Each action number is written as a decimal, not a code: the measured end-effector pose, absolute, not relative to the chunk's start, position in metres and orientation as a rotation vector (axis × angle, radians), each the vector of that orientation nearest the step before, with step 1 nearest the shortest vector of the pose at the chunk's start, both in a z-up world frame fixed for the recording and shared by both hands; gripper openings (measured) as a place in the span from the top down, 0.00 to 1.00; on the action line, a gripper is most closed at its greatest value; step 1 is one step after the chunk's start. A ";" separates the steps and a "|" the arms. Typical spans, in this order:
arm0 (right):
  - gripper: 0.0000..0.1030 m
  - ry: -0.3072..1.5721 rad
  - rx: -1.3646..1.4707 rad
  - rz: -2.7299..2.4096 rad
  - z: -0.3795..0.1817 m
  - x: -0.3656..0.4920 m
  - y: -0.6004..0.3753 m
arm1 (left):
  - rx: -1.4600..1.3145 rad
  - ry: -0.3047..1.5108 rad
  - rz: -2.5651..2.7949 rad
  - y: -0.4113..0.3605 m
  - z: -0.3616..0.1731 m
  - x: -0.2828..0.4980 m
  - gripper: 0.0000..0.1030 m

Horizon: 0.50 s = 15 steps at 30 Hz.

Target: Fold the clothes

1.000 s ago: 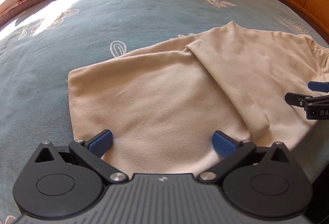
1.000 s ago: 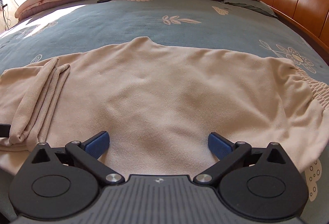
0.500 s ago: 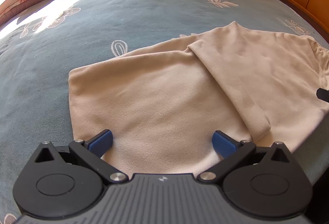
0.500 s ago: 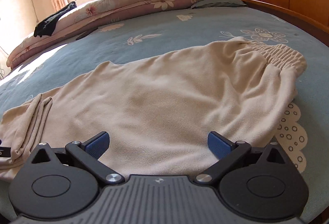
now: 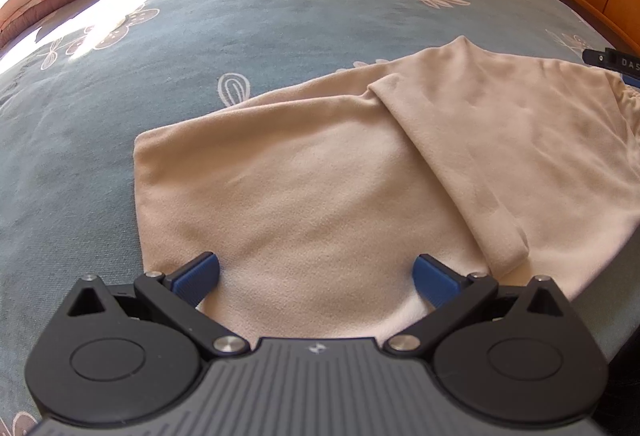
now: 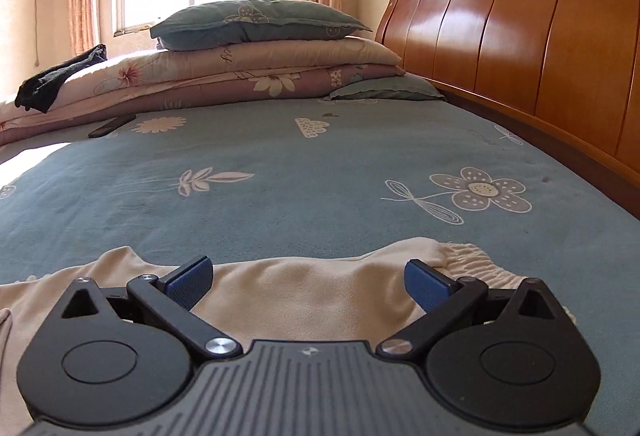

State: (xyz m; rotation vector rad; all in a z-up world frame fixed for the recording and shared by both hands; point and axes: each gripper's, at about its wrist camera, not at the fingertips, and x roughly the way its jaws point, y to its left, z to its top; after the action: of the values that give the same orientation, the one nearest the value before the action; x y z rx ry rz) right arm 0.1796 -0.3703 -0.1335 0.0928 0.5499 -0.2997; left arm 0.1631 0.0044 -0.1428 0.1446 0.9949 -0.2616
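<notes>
Left wrist view, left gripper (image 5: 316,276) spread over beige pants (image 5: 340,188), near hem edge.

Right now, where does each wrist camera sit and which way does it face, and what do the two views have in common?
Left wrist: sits behind the open left gripper, looking down over the beige fleece trousers on the blue flowered bedsheet; the right gripper's black tip shows at the right edge.
Right wrist: sits low behind the open right gripper over the trousers' elastic waistband, facing along the bed to the stacked quilts and wooden headboard.
Shared: trousers, sheet, quilts, headboard, black garment.
</notes>
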 end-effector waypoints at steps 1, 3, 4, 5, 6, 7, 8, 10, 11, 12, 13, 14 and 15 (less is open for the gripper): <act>0.00 0.577 0.087 -0.303 -0.142 0.191 -0.372 | 0.146 0.998 -0.262 0.004 -0.143 0.164 0.00; 0.00 0.667 0.082 -0.323 -0.160 0.211 -0.374 | 0.148 1.005 -0.262 0.004 -0.143 0.165 0.00; 0.00 0.713 0.080 -0.332 -0.169 0.219 -0.376 | 0.147 1.009 -0.260 0.004 -0.142 0.166 0.00; 0.00 0.709 0.109 -0.328 -0.170 0.219 -0.379 | 0.146 1.010 -0.257 0.003 -0.142 0.166 0.00; 0.00 0.715 0.146 -0.330 -0.166 0.220 -0.383 | 0.146 1.008 -0.256 0.003 -0.143 0.166 0.00; 0.00 0.723 0.183 -0.333 -0.162 0.221 -0.387 | 0.146 1.005 -0.254 0.003 -0.143 0.166 0.00; 0.00 0.716 0.229 -0.341 -0.151 0.219 -0.387 | 0.145 1.003 -0.252 0.002 -0.143 0.166 0.00; 0.00 0.672 0.225 -0.319 -0.133 0.214 -0.377 | 0.144 1.002 -0.247 0.002 -0.144 0.166 0.00; 0.00 0.652 0.180 -0.330 -0.125 0.214 -0.367 | 0.143 1.003 -0.245 0.001 -0.144 0.166 0.00; 0.00 0.664 0.167 -0.340 -0.124 0.219 -0.362 | 0.144 1.003 -0.246 0.001 -0.144 0.166 0.00; 0.00 0.679 0.158 -0.349 -0.124 0.224 -0.358 | 0.145 1.003 -0.247 0.001 -0.144 0.166 0.00; 0.00 0.717 0.189 -0.353 -0.131 0.232 -0.360 | 0.145 1.004 -0.248 0.001 -0.144 0.166 0.00; 0.00 0.753 0.209 -0.370 -0.139 0.240 -0.362 | 0.146 1.005 -0.249 0.001 -0.144 0.167 0.00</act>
State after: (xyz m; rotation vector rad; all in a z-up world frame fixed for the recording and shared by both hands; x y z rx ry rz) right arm 0.2395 -0.3620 -0.1392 0.2086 0.7526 -0.3699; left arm 0.1667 0.0015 -0.1436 0.1456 1.0048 -0.2494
